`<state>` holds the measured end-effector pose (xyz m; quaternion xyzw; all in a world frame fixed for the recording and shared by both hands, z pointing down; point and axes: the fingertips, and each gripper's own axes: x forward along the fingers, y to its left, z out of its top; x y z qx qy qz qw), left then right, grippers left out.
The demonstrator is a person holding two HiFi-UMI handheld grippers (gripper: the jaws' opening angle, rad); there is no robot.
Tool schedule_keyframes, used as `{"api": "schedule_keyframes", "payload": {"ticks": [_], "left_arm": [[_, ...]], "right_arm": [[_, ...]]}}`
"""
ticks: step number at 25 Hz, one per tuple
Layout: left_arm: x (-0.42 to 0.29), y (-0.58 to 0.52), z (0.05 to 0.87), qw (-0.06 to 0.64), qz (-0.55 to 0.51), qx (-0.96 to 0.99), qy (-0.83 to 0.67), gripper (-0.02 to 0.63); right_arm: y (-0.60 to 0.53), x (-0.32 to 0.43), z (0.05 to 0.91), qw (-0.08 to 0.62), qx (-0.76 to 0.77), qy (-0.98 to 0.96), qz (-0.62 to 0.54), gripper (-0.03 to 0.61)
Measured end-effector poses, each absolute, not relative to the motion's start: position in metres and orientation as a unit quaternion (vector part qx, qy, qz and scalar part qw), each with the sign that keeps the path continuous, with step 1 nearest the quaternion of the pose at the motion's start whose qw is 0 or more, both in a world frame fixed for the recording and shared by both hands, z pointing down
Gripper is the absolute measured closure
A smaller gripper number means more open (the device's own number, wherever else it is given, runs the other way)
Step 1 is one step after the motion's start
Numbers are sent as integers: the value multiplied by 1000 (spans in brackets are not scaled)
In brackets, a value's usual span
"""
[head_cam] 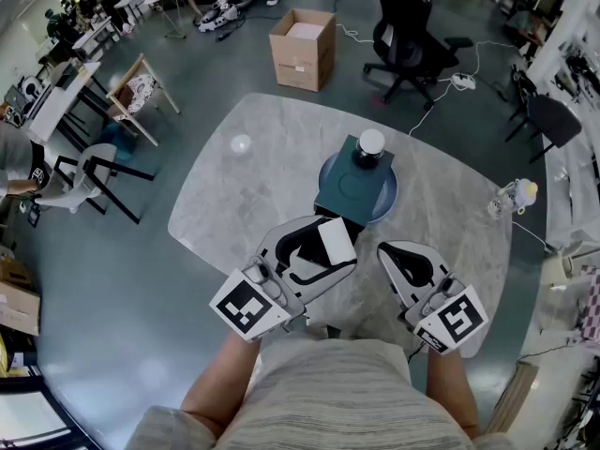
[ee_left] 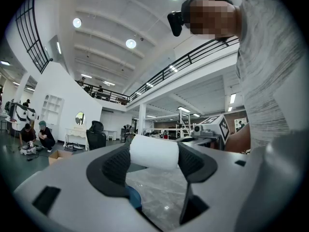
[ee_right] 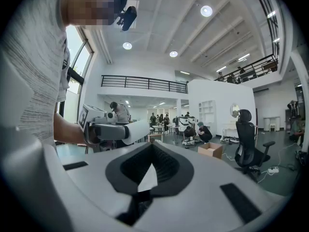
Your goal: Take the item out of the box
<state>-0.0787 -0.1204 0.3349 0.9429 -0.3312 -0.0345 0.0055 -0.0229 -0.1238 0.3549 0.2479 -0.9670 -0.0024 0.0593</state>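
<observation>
My left gripper (head_cam: pixel 323 242) is shut on a white roll-shaped item (head_cam: pixel 337 242), held above the near part of the grey marble table (head_cam: pixel 244 195). In the left gripper view the white item (ee_left: pixel 154 152) spans the gap between the black pads (ee_left: pixel 116 166) of the left gripper (ee_left: pixel 154 154). A dark teal box (head_cam: pixel 352 187) rests on a blue round plate (head_cam: pixel 386 204) just beyond. A black jar with a white lid (head_cam: pixel 371 146) stands at the box's far end. My right gripper (head_cam: pixel 386 249) is shut and empty, to the right of the left one; its pads (ee_right: pixel 164 166) meet.
A small white round thing (head_cam: pixel 241 143) lies on the table's far left. A small pale figure (head_cam: pixel 517 195) stands at the right edge. On the floor beyond are a cardboard box (head_cam: pixel 302 50), a black office chair (head_cam: pixel 408 36) and a wooden chair (head_cam: pixel 136 87).
</observation>
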Motion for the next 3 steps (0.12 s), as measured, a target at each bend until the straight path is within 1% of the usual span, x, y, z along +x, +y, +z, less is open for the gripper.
{"api": "schedule_keyframes", "payload": {"ticks": [3], "left_arm": [[-77, -119, 336, 7, -33, 943, -330, 296]], "right_arm": [[-122, -22, 355, 62, 246, -967, -4, 561]]}}
